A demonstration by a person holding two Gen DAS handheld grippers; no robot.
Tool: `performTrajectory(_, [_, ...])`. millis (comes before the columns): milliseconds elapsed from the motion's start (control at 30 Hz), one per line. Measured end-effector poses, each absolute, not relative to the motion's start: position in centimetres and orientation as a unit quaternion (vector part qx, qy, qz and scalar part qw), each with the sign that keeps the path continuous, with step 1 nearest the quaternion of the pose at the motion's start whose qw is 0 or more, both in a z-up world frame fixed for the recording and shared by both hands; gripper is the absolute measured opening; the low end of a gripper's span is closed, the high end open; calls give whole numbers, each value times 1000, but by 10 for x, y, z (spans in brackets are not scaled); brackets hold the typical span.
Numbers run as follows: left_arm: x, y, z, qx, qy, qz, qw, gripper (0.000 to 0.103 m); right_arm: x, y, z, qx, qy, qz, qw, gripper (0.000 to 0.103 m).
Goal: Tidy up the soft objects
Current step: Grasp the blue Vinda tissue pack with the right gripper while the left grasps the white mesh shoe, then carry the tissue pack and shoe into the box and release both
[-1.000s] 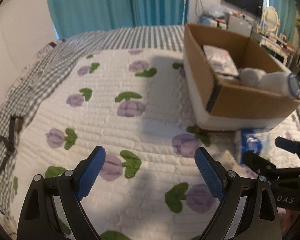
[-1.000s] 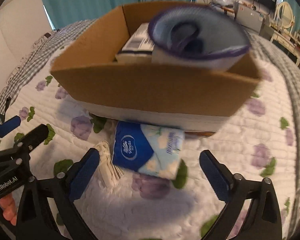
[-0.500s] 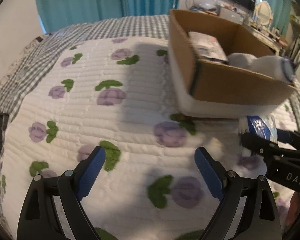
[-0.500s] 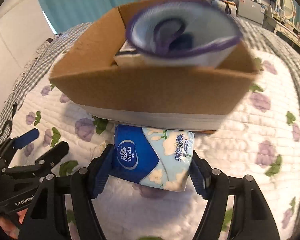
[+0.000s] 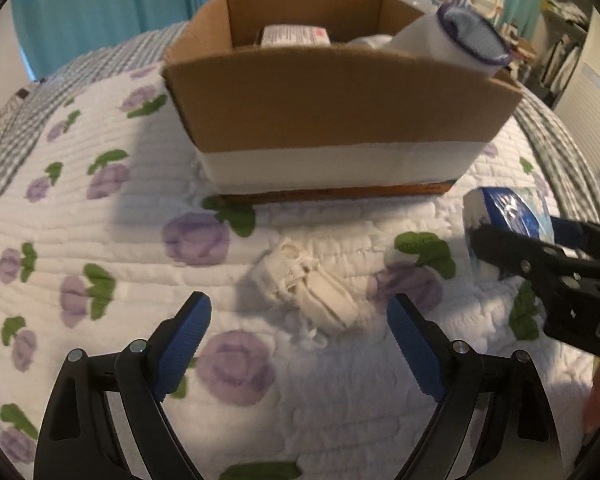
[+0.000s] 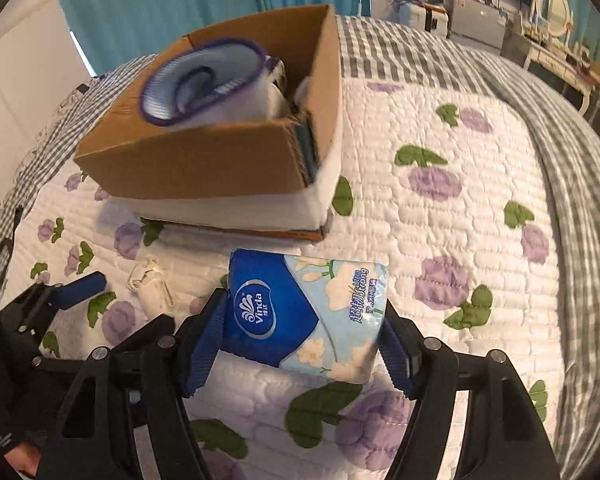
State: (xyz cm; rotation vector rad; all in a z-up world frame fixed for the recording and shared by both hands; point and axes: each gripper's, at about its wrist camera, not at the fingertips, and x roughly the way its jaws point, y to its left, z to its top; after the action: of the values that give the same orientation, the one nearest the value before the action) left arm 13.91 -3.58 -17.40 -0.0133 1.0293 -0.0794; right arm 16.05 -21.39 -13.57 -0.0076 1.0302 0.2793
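Right now your right gripper [image 6: 302,344] has its jaws clamped on the blue-and-floral plastic-wrapped tissue pack [image 6: 306,312], low in the centre of the right wrist frame, just in front of the open brown cardboard box [image 6: 220,160]. Your left gripper [image 5: 298,344] hangs with jaws spread wide and empty over the white quilted bedspread with purple flowers [image 5: 100,220]. A small cream knotted cloth bundle [image 5: 306,286] lies on the quilt just beyond those jaws, mid-frame. A rolled white towel with purple edging [image 5: 456,38] pokes out of the box at upper right.
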Motion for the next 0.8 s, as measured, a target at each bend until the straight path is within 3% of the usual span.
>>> performTrajectory(33, [142, -37, -176, -6, 494, -37, 869, 78, 162, -216, -138, 2, 494, 138, 859, 70])
performTrajectory(167, [154, -39, -190, -9, 507, -43, 861, 65, 166, -212, -146, 6, 499, 152, 853, 70])
performTrajectory(200, [155, -39, -191, -12, 507, -50, 861, 54, 167, -212, -147, 6, 501, 154, 852, 70])
performTrajectory(233, [155, -41, -192, -12, 506, -59, 860, 51, 167, -211, -149, 5, 502, 156, 850, 70])
performTrajectory(500, [143, -47, -179, 9, 491, -84, 867, 47, 161, -209, -142, 0, 492, 156, 857, 70])
performTrajectory(800, [111, -38, -126, 16, 443, -91, 892, 47, 131, -199, -96, -10, 451, 162, 878, 70])
